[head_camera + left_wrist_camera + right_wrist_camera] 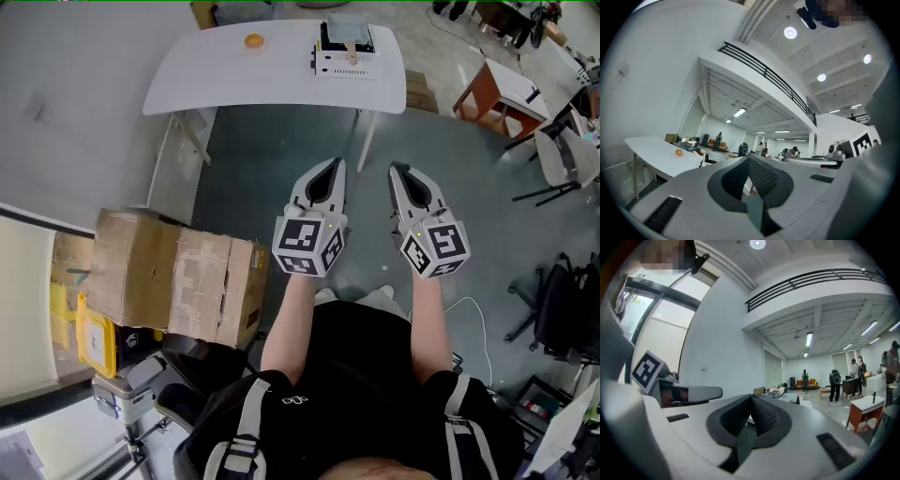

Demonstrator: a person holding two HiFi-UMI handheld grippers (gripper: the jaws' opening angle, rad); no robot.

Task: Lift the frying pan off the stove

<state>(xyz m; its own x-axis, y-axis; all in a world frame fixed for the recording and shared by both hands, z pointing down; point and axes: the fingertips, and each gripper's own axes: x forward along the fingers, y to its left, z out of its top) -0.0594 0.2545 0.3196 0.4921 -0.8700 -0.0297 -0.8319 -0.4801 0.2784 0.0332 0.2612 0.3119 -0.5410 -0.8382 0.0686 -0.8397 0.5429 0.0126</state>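
A white stove (346,62) stands at the right end of a white table (216,70) far ahead of me. On it sits the frying pan (346,36), grey with a dark rim, its pale handle (352,55) pointing towards me. Both grippers hang side by side over the floor, well short of the table. My left gripper (336,165) is shut and empty, as the left gripper view (749,158) also shows. My right gripper (397,170) is likewise shut with nothing in it (751,397). The jaws hide the stove in both gripper views.
An orange (254,40) lies on the table left of the stove. A cardboard box (173,272) and a yellow case (94,339) stand on my left. A red-brown desk (491,90) and office chairs (562,155) fill the right side. People (834,380) stand far off.
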